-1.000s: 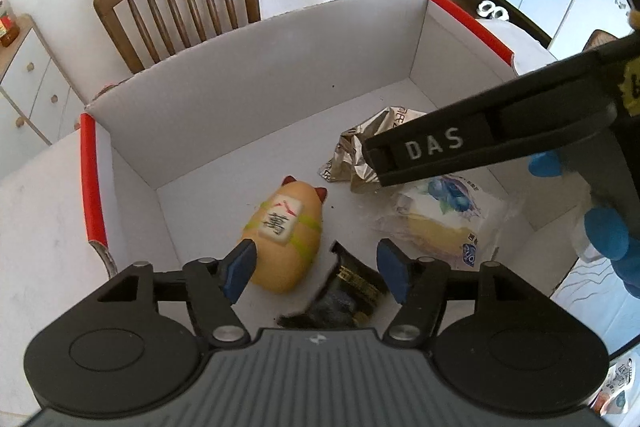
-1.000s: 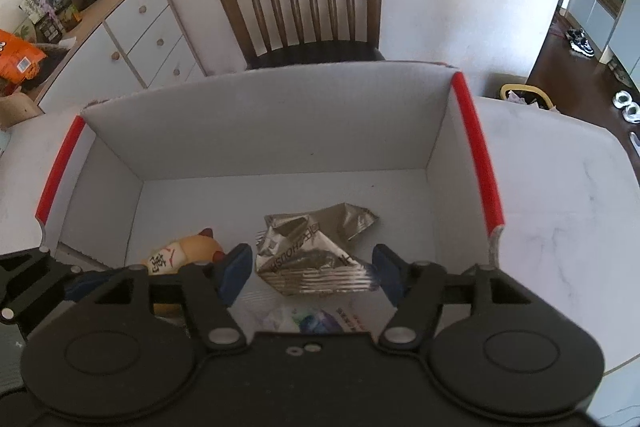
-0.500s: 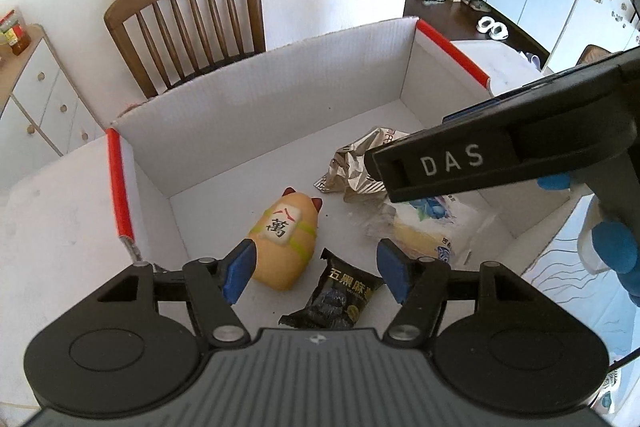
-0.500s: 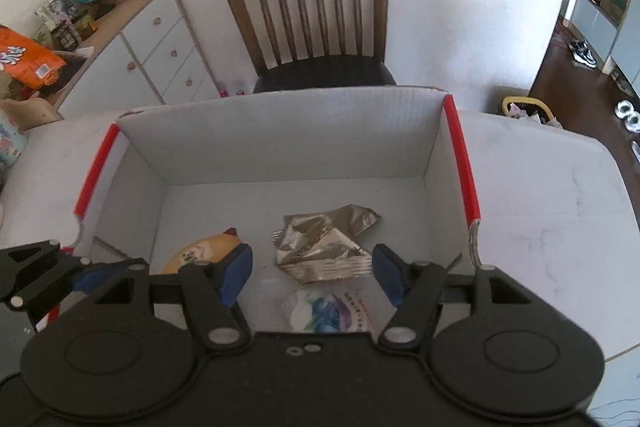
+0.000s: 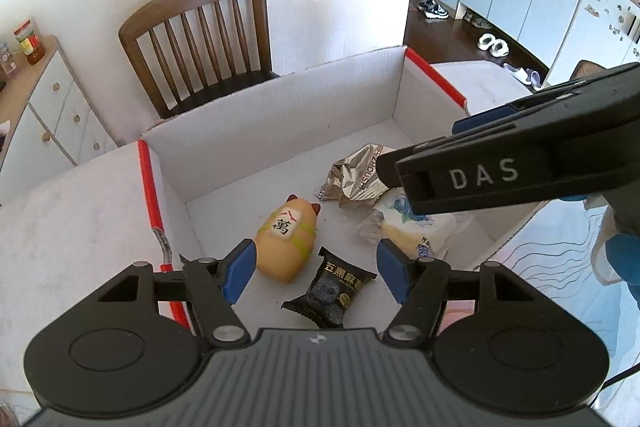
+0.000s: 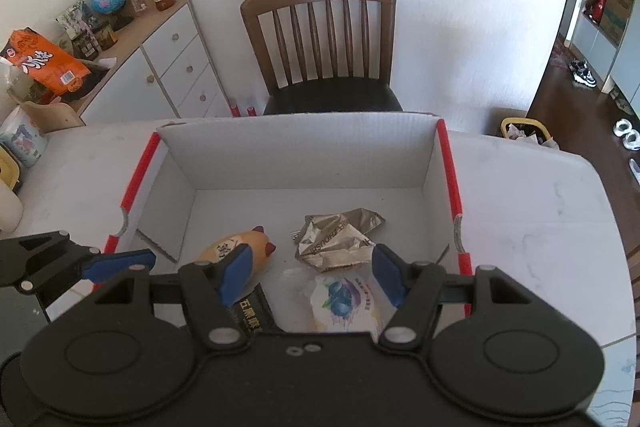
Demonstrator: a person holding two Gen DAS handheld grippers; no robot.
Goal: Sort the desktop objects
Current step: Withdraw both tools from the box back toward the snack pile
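While both sit over the box, left tongs and right tongs gape wide, holding nothing.

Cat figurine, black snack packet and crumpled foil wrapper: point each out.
cat figurine (image 5: 286, 239), left wrist view, yellow body
black snack packet (image 5: 334, 293), left wrist view, printed front
crumpled foil wrapper (image 6: 334, 239), right wrist view, creased middle

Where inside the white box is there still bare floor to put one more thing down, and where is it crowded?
The box floor is bare along the far wall, behind the cat toy and the silver wrapper, and in its far left corner. The near half is crowded: the black snack packet and the blueberry bread bag lie close beside the toy and wrapper.
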